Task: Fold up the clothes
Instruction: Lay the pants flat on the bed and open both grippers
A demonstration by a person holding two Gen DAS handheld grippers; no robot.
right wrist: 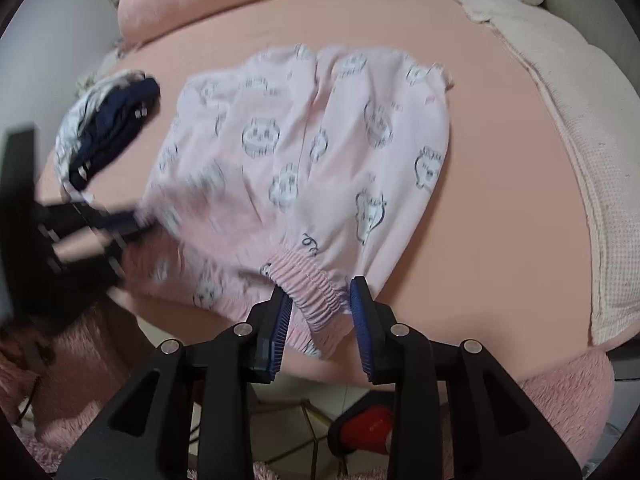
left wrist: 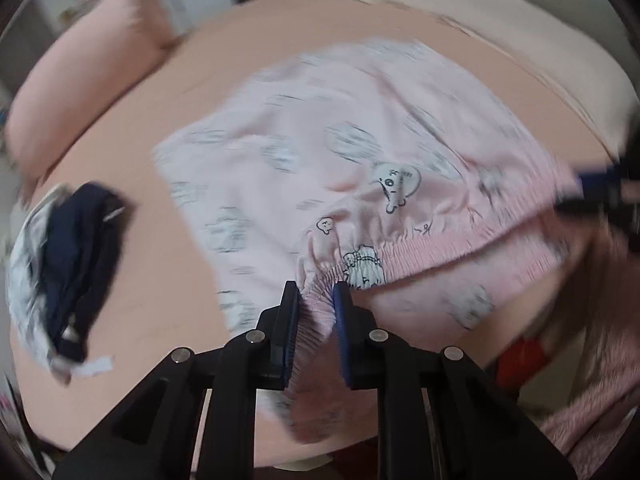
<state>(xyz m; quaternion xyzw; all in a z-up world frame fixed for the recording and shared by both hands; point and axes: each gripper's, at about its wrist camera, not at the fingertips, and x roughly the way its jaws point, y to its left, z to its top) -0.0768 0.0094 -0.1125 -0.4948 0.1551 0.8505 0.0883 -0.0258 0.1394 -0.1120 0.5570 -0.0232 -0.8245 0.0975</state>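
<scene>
Pale pink pyjama trousers (left wrist: 320, 148) printed with cartoon animals lie spread on the peach bed sheet (left wrist: 132, 280); they also show in the right wrist view (right wrist: 304, 148). My left gripper (left wrist: 317, 292) is shut on the left end of their elastic waistband (left wrist: 440, 240). My right gripper (right wrist: 320, 292) is shut on the waistband's right end (right wrist: 308, 276), its pads set wider around bunched fabric. Each gripper shows blurred in the other's view: the right (left wrist: 596, 184), the left (right wrist: 132, 220). The near edge of the trousers is lifted off the sheet.
A dark navy and white patterned garment (left wrist: 68, 272) lies crumpled on the sheet to the left, also in the right wrist view (right wrist: 108, 128). A pink pillow (left wrist: 96, 64) is at the back left. A cream blanket (right wrist: 592, 140) covers the right side. A red object (right wrist: 366, 428) lies on the floor below.
</scene>
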